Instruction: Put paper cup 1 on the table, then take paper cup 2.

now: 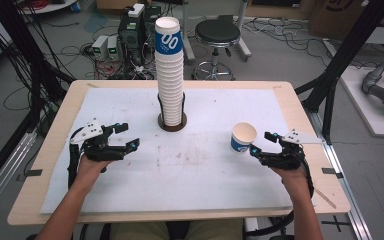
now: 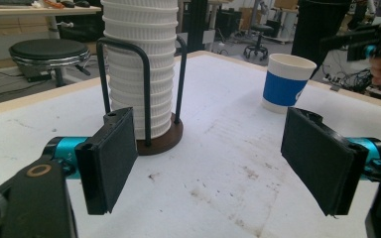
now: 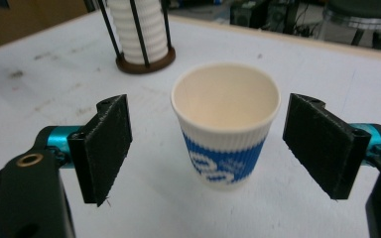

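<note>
cables, a stool [image 1: 217, 34] and boxes of electronics crowd the floor behind a wooden table [image 1: 50, 150] laid with a scuffed white mat [image 1: 130, 185]. at the left, the left gripper [image 1: 123, 136] hovers low over the mat with its jaws apart and nothing between them; ahead of it and off to its right stands the tall stack of cups [image 1: 169, 75] in a black wire holder on a round dark base [image 1: 172, 124], the stack's long axis upright. the top cup of that stack carries a blue band with two white rounded marks that look like "00" — too coarse to read for sure. further right, the single paper cup [image 3: 226, 129] sits upright on the mat, mouth up, with a ribbed blue band and a white swirl logo i cannot read. it lies straight ahead of the right gripper [image 3: 227, 148], just beyond the pads and centred on the gap — neither pad touches it, and the jaws stand wider than the cup. the right hand is plainly the nearer one, so a short push forward would likely bracket the cup.
</note>
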`<act>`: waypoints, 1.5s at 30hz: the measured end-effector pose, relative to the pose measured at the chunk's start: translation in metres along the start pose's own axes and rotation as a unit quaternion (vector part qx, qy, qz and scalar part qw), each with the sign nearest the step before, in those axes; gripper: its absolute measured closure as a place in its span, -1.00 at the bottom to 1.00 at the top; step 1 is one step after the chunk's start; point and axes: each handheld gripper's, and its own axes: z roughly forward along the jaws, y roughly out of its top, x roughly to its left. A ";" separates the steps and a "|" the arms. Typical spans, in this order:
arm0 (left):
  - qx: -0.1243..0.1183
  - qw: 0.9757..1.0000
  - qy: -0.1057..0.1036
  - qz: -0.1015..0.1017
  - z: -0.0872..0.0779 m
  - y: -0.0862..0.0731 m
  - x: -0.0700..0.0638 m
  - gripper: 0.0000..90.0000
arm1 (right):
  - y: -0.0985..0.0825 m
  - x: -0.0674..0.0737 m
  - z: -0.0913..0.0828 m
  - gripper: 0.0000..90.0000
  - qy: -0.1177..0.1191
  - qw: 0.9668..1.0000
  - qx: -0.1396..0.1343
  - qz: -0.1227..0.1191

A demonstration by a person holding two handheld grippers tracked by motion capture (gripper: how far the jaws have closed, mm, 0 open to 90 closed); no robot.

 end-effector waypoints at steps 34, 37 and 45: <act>-0.034 0.999 0.002 -0.012 -0.003 0.011 0.006 -0.58 | 0.016 0.018 0.017 -0.57 0.026 0.999 0.012 -0.014; -0.052 0.999 0.001 -0.016 0.001 0.022 0.008 -0.64 | 0.019 0.018 0.017 -0.57 0.029 0.999 0.014 -0.013; -0.071 0.997 -0.017 0.005 0.026 0.066 0.009 -0.64 | 0.033 0.020 0.011 -0.57 0.034 0.999 0.014 -0.023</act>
